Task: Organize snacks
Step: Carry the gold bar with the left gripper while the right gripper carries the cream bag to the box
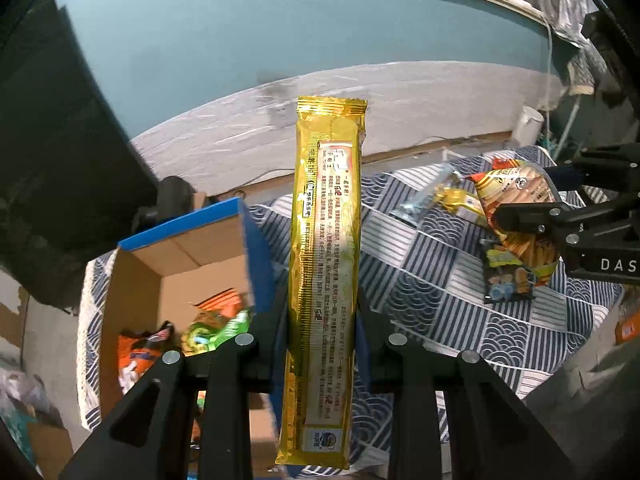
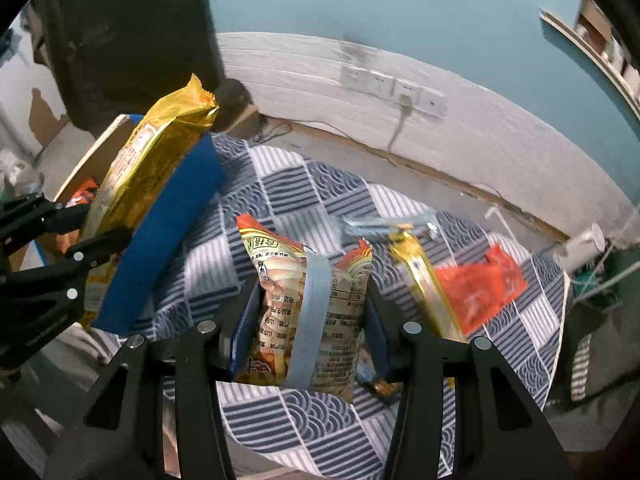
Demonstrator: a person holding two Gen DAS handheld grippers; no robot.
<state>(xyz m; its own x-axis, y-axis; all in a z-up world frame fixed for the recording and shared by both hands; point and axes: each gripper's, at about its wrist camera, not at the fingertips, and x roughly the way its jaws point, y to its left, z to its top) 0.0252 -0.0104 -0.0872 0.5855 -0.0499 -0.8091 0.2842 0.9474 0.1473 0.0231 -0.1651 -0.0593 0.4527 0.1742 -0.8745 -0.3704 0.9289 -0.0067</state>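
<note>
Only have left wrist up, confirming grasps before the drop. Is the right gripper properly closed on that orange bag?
Observer: Yes, right gripper is shut on the orange bag, with a blue pad pressed on each side.
Operator: Anything hidden behind it?
Observer: A red packet lies on the patterned cloth beside the gold packet.
Operator: Markings on the bag?
Observer: A pale blue strip runs down its facing side.
</note>
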